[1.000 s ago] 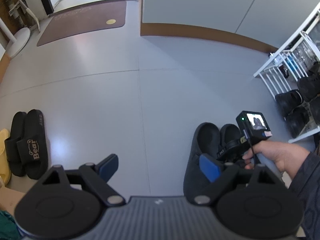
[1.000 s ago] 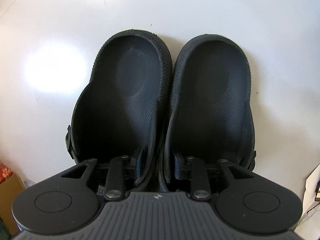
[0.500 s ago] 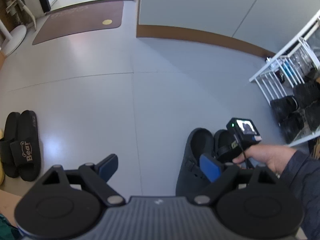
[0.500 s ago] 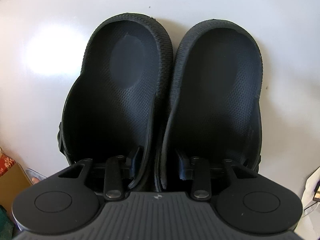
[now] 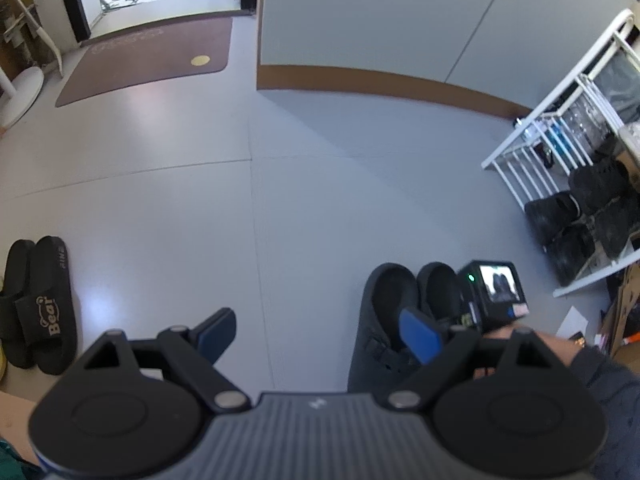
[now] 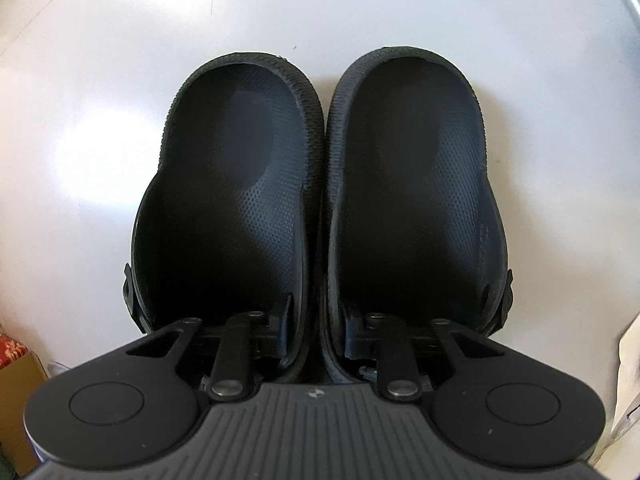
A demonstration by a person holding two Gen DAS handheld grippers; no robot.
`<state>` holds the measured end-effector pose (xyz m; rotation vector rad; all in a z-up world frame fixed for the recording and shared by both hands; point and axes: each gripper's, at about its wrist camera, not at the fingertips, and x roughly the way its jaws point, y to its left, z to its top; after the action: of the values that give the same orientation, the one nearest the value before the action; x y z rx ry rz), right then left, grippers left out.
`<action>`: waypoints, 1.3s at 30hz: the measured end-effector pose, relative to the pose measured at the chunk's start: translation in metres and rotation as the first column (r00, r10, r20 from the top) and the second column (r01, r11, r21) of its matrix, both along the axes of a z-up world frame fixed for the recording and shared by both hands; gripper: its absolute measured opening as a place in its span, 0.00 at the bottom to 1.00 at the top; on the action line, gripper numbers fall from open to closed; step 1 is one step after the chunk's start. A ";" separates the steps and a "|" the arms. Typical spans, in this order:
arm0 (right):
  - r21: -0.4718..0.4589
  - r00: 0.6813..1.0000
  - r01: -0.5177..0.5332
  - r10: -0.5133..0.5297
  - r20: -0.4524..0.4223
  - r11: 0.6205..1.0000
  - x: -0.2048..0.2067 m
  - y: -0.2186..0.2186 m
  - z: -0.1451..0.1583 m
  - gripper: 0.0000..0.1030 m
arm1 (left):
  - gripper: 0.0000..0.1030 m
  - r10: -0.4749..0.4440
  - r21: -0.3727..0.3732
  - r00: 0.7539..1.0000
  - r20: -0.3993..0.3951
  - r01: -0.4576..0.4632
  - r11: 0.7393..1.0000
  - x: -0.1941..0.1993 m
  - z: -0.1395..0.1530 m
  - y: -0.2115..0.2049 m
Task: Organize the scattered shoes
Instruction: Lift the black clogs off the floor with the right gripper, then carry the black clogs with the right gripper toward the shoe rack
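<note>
A pair of black clogs (image 6: 320, 208) stands side by side, also visible in the left wrist view (image 5: 396, 300). My right gripper (image 6: 318, 332) has one finger inside each clog and is shut on their two touching inner walls. In the left wrist view the right gripper body with its camera (image 5: 494, 292) sits over the clogs. My left gripper (image 5: 316, 332) is open and empty above the floor, left of the clogs. A pair of black "Bear" slides (image 5: 38, 304) lies on the floor at the far left.
A white shoe rack (image 5: 560, 184) with several dark shoes (image 5: 580, 216) stands at the right. A brown doormat (image 5: 144, 56) lies by the doorway at the back. A grey wall with a brown skirting (image 5: 384, 80) runs behind. A cardboard box (image 6: 16, 392) shows at lower left.
The clogs have shifted in the right wrist view and sit pressed together between the fingers. The left gripper's view has drifted, and it stays open.
</note>
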<state>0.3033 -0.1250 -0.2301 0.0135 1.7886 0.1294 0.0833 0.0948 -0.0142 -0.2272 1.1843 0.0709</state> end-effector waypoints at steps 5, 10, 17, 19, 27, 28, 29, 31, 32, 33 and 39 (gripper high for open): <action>0.004 0.997 0.021 -0.021 0.075 1.000 -0.001 -0.006 0.034 0.25 | 0.88 0.000 -0.008 1.000 0.009 0.000 1.000 -0.002 0.005 -0.002; 0.048 0.984 0.069 -0.076 0.160 0.996 0.000 -0.016 0.077 0.25 | 0.88 -0.039 -0.009 0.999 0.000 0.039 0.999 -0.003 0.001 -0.014; 0.056 0.941 0.095 -0.108 0.320 0.994 -0.003 -0.026 0.154 0.25 | 0.88 -0.057 -0.030 0.998 0.025 0.058 0.998 -0.003 0.006 -0.023; 0.062 0.917 0.100 -0.116 0.383 0.993 -0.006 -0.027 0.177 0.25 | 0.88 -0.061 -0.035 0.998 0.028 0.062 0.997 -0.004 0.007 -0.024; 0.082 0.831 0.094 -0.124 0.542 0.992 -0.060 -0.046 0.233 0.25 | 0.88 -0.097 -0.051 0.994 0.047 0.099 0.994 -0.010 0.008 -0.033; 0.081 0.817 0.093 -0.123 0.563 0.992 -0.105 -0.059 0.229 0.25 | 0.88 -0.099 -0.056 0.994 0.054 0.102 0.993 -0.011 0.010 -0.033; 0.083 0.800 0.092 -0.123 0.587 0.992 -0.119 -0.059 0.235 0.25 | 0.88 -0.107 -0.068 0.992 0.065 0.112 0.991 -0.012 0.013 -0.034; 0.088 0.770 0.091 -0.126 0.625 0.992 -0.127 -0.054 0.204 0.25 | 0.88 -0.116 -0.083 0.990 0.078 0.122 0.989 -0.013 0.015 -0.036; 0.090 0.753 0.093 -0.129 0.645 0.992 -0.132 -0.060 0.205 0.25 | 0.88 -0.122 -0.092 0.989 0.084 0.130 0.987 -0.013 0.015 -0.037; 0.090 0.739 0.097 -0.132 0.661 0.991 -0.137 -0.063 0.211 0.25 | 0.88 -0.132 -0.097 0.987 0.090 0.140 0.985 -0.011 0.014 -0.038; 0.086 0.634 0.140 -0.156 0.757 0.986 -0.176 -0.091 0.196 0.25 | 0.88 -0.168 -0.096 0.980 0.110 0.178 0.979 -0.010 0.015 -0.044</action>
<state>0.1272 -0.2159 -0.0338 0.1064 0.9144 0.0204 0.0733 0.0506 0.0007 -0.2171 1.1028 -0.1550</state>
